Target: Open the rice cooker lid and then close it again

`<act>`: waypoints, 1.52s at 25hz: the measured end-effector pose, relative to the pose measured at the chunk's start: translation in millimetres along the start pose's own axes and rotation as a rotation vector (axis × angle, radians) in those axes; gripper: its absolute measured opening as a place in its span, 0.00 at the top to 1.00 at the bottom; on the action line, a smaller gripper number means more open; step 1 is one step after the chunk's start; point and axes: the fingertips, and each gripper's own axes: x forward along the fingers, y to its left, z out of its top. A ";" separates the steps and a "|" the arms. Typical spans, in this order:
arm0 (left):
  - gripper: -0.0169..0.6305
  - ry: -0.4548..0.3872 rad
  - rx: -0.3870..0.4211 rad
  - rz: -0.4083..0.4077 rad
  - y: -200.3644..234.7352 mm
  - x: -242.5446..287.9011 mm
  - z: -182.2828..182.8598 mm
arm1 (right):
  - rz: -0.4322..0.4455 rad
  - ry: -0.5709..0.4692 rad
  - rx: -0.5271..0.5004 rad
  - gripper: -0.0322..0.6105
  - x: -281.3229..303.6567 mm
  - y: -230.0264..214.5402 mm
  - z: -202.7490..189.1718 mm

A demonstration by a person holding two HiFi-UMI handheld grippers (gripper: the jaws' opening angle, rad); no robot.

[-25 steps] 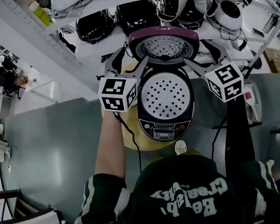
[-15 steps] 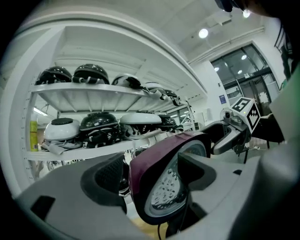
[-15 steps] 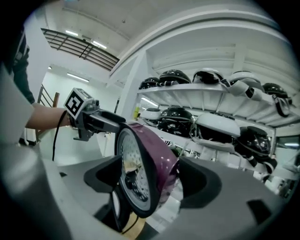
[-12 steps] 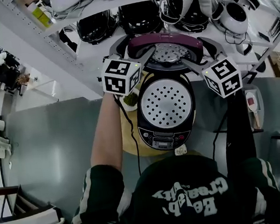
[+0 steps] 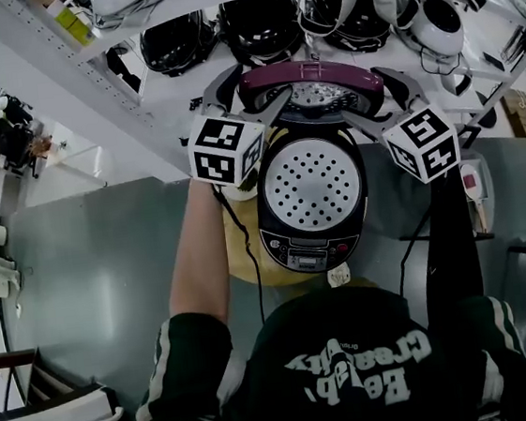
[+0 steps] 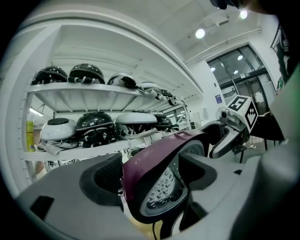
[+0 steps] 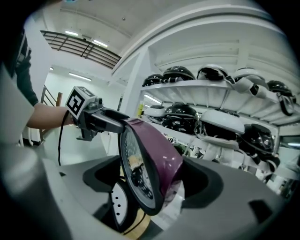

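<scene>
The rice cooker [image 5: 310, 243] stands on a round wooden board, and a white perforated plate shows in its open top. Its maroon lid [image 5: 310, 81] is raised nearly upright at the back. My left gripper [image 5: 254, 91] straddles the lid's left edge and my right gripper [image 5: 372, 89] straddles its right edge. Both pairs of jaws have just been opening with the lid between them. The left gripper view has the lid [image 6: 154, 164] inside the wide jaws, with the right gripper [image 6: 229, 136] beyond. In the right gripper view the lid [image 7: 154, 150] stands edge-on between the jaws, and the left gripper [image 7: 101, 119] is behind it.
A white shelf [image 5: 182, 82] just behind the cooker carries several black and white helmets [image 5: 261, 26]. The cooker's board lies on a grey table [image 5: 109, 269]. A small white holder [image 5: 474, 195] sits at the table's right. A cable runs from the left gripper down over the board.
The lid has swung further back and now stands more upright. Both grippers have moved away from me with it, and their jaws look wider.
</scene>
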 end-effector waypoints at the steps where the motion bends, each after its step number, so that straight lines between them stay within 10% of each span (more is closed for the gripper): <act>1: 0.41 -0.002 -0.008 -0.006 -1.9 -4.0 -0.4 | 0.001 0.006 -0.001 0.31 -2.1 3.4 -0.4; 29: 0.41 0.239 0.116 -0.170 -107.0 -137.7 -122.6 | 0.075 0.220 0.006 0.24 -67.3 162.5 -84.3; 38: 0.40 0.234 -0.040 -0.200 -124.7 -153.6 -149.2 | 0.062 0.205 0.115 0.25 -69.8 185.3 -109.0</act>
